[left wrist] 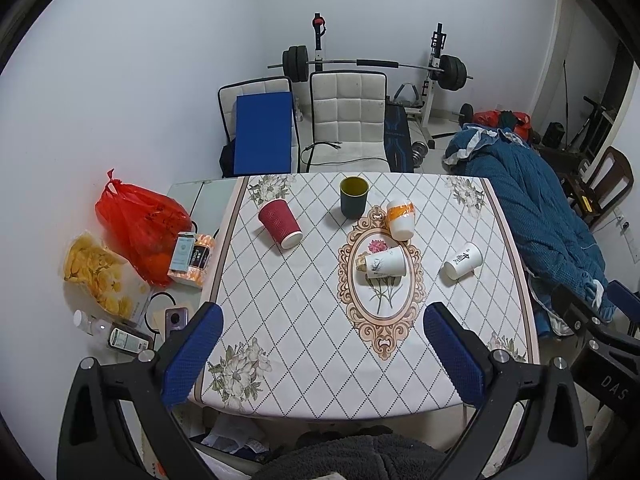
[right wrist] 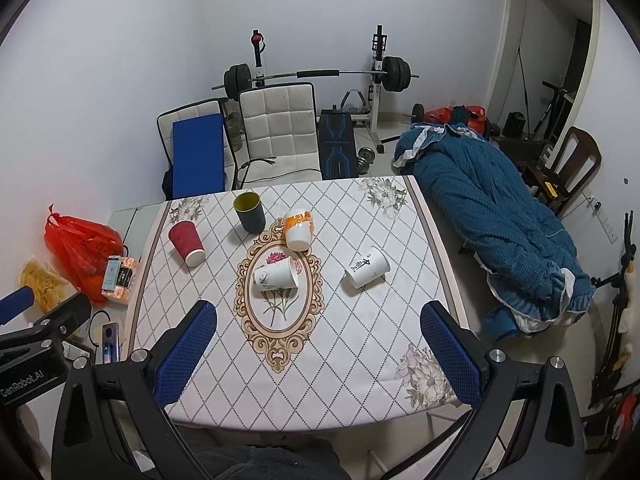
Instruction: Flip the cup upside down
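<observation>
Nothing of the task is done yet, as I judge it: my left gripper (left wrist: 320,354) and my right gripper (right wrist: 318,350) both hover over the near edge of the counter (left wrist: 304,368), fingers spread wide apart, holding nothing and touching nothing. Five cups are on the counter. The dark cup (left wrist: 353,197) stands upright, mouth up, near the far edge; it is the one cup in a normal standing pose and so the likeliest candidate for flipping, though the task does not name which cup. The other four lie on their sides: the red cup (left wrist: 279,223) toward the left, the orange-banded cup (left wrist: 400,219) just right of the dark cup, the flower-print cup (left wrist: 383,262) on the oval medallion at centre, and the white cup with black characters (right wrist: 367,267) toward the right. Remaining work: reach, grasp, invert, set down rim-first, release. Open room is good in the near half of the counter, which is bare cloth between my grippers and the cups. The far half is crowded; the orange-banded cup lies near the dark cup and the flower-print cup lies on the direct line to it. The left edge borders a lower surface carrying a red bag (left wrist: 138,226) and small boxes (left wrist: 191,255); the right edge drops toward a blue quilt (right wrist: 492,224). Chairs (left wrist: 348,120) stand just beyond the far edge.
</observation>
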A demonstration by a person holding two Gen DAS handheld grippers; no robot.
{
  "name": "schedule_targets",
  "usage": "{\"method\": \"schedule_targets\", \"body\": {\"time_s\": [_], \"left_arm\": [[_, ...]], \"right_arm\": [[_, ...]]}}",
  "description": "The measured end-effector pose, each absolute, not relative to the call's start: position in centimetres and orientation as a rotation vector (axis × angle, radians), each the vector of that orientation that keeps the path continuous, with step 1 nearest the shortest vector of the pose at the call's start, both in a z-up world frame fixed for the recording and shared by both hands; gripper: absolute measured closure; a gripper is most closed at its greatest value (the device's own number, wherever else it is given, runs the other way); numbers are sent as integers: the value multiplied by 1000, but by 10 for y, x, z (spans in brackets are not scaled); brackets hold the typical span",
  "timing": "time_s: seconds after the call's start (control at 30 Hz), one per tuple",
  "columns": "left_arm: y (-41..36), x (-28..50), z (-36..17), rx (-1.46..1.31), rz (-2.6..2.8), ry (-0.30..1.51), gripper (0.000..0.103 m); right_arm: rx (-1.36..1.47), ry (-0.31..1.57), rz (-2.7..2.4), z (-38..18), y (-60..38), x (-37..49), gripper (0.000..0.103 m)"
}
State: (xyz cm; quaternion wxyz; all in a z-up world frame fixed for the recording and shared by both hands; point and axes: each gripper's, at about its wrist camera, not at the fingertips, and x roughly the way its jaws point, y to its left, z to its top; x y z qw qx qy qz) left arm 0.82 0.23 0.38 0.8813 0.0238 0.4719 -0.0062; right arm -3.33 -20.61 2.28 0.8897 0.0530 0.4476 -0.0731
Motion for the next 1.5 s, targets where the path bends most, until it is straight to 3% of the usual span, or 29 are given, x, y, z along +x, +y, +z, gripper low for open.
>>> {"method": "schedule_targets", "body": {"time_s": [1.5], "left_arm": [[-9,10,1,49,-14,992,0]], "right_arm": [[107,929,-147,38,-203,-26,0]]}}
